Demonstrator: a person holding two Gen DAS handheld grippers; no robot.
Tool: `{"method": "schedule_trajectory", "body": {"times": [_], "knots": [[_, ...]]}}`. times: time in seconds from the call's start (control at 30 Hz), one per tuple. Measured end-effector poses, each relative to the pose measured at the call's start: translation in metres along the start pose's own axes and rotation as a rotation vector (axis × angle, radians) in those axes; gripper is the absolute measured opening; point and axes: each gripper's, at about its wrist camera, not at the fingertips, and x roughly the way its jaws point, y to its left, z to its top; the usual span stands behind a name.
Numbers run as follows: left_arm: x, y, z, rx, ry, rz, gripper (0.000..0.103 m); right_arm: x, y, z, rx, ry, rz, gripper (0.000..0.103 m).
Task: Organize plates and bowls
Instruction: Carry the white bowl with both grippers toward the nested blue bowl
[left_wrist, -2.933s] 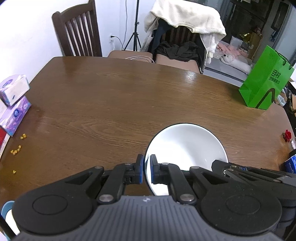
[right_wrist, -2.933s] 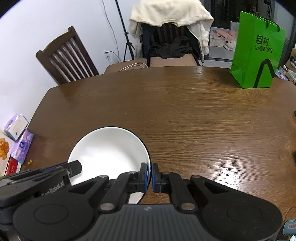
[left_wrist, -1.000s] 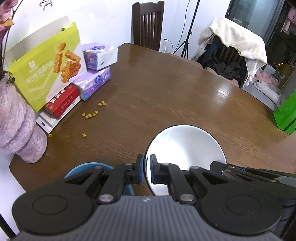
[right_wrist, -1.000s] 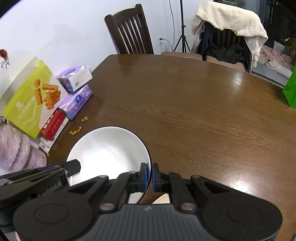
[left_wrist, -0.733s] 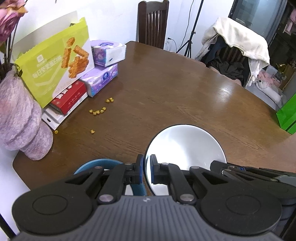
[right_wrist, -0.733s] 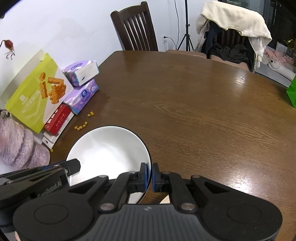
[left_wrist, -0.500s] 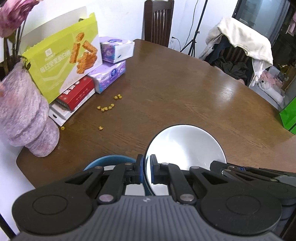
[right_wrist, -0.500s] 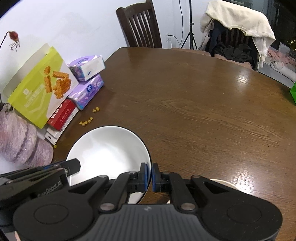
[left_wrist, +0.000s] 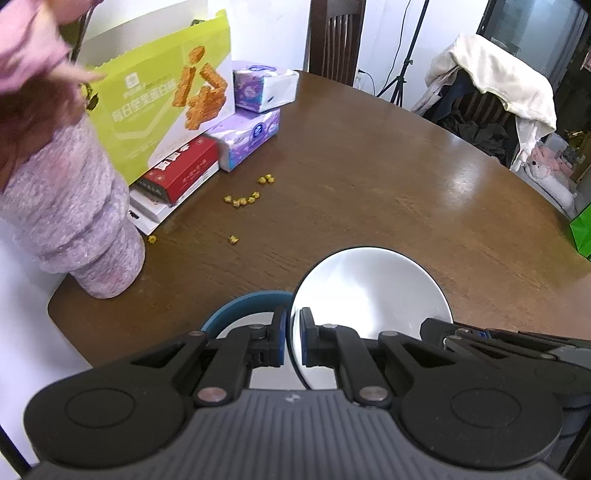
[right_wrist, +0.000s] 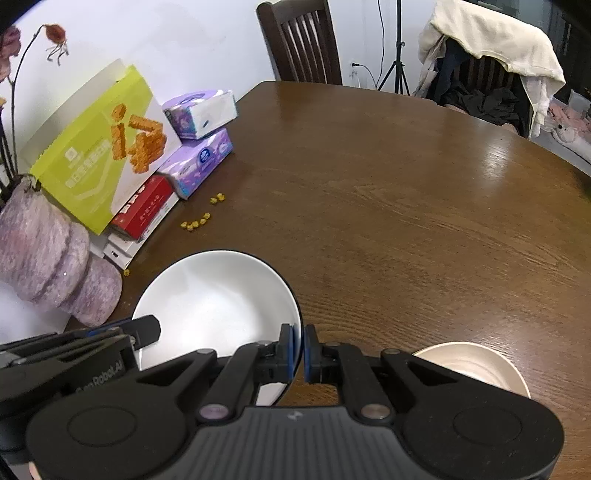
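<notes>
Left gripper (left_wrist: 292, 341) and right gripper (right_wrist: 303, 352) each pinch the white bowl's (left_wrist: 373, 291) rim; blue plate (left_wrist: 243, 304) at nine o'clock.

The white bowl (left_wrist: 373, 291) has been carried leftward to above a blue plate (left_wrist: 240, 306) (cream bowl (right_wrist: 469, 365) newly visible).

Far left of the claw, purple vase (left_wrist: 70, 221), green snack box (left_wrist: 162, 107), stacked tissue packs (left_wrist: 255, 110); yellow crumbs (left_wrist: 243, 201) scattered ahead.
</notes>
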Motion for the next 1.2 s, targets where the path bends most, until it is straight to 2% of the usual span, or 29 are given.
{"method": "schedule_trajectory", "body": {"times": [1.2], "knots": [[0.025,0.047,-0.017,-0.012,0.040,0.045,0.008,0.039,0.045,-0.013,-0.052,0.079,0.021,0.006]]}}
